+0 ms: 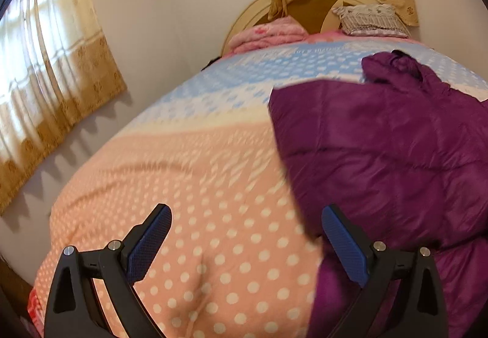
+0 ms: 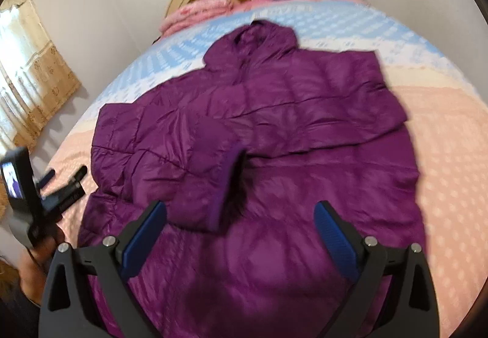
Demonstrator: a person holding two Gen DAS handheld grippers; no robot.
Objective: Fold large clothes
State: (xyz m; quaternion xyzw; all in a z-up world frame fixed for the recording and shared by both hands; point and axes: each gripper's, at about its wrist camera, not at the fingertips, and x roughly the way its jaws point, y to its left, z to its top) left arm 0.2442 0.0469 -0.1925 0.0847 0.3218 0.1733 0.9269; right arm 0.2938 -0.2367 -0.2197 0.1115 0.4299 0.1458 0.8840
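Jacket (image 2: 259, 130), one only, quilted purple with a hood, lies spread on the bed (image 2: 451, 155), one sleeve folded across its front. Polka-dot bedspread (image 1: 213, 216) in peach and blue bands; two curtained windows (lace-edged). Left tongs (image 1: 247, 249) and right tongs (image 2: 241, 234) both gape wide, gripping nothing.

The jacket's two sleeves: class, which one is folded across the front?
The sleeve on the picture's left, its cuff lying mid-chest on the purple jacket; the other sleeve stays at the jacket's side.
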